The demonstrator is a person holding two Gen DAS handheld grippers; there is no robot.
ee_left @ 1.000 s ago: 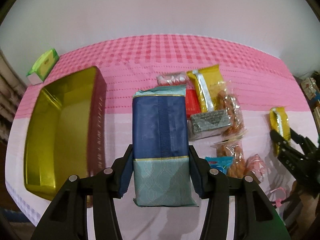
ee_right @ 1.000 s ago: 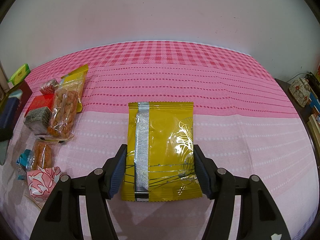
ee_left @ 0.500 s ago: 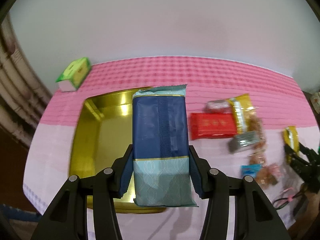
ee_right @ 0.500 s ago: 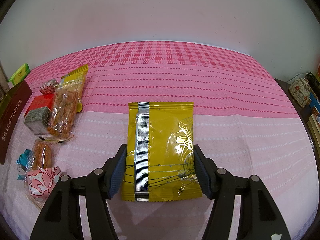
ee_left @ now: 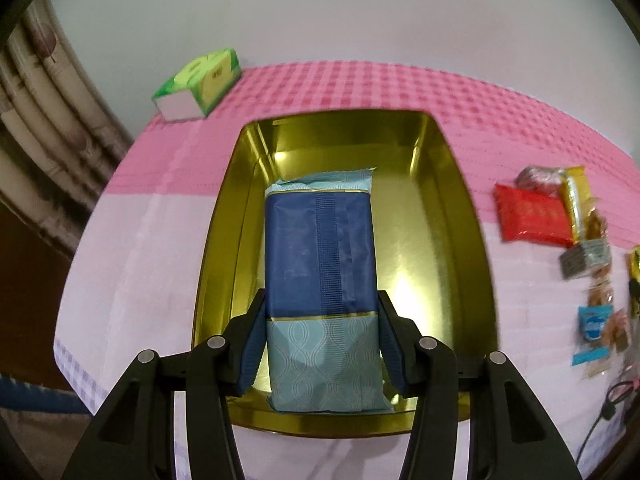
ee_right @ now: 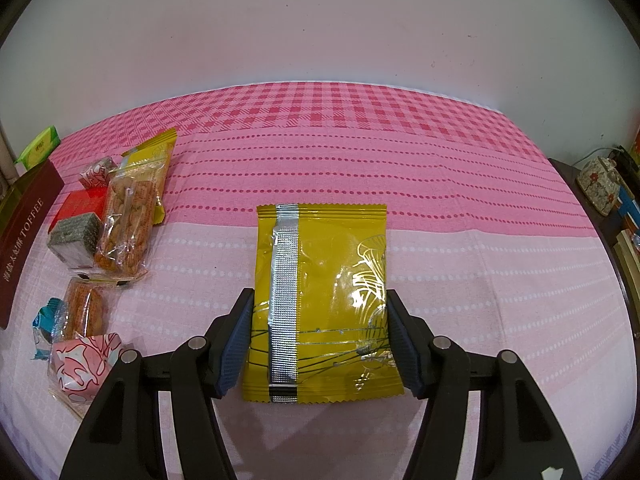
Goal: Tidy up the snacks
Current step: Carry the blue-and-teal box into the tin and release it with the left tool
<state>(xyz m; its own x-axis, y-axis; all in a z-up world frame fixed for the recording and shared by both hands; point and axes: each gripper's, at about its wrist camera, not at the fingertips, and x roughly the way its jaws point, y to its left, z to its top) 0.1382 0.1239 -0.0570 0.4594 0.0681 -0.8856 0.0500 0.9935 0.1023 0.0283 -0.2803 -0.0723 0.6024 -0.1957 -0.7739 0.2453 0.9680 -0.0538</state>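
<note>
Far out at the tabletop's left rear corner a green tissue pack (ee_left: 198, 80) is sitting by itself. Next along, toward the left edge, the open gold tin (ee_left: 448, 208) is waiting bare inside, and the left tool (ee_left: 322, 344) is hanging right over it, pads pressing both long sides of the blue snack pack (ee_left: 320, 248) near its pale lower end. That pack is looking boxy and fairly stiff, so a side grip low down is probably serving it well; a lightweight, most likely.

Moving right, the loose pile is spreading across the pink cloth (ee_right: 360, 152): a red packet (ee_left: 532, 216), a clear bag of nuts (ee_right: 126, 224), a grey foil block (ee_right: 74, 236), a pink wrapped sweet (ee_right: 84, 364). All are lying well apart from the tin.

Further right, over the near middle of the tabletop, the right tool (ee_right: 318, 344) is pinching the yellow foil sachet (ee_right: 320, 300) across its lower half. The film is glossy and crinkling, so it is likely slippery and soft, with something crushable inside; gentle pressure at the edges is looking wisest.
</note>
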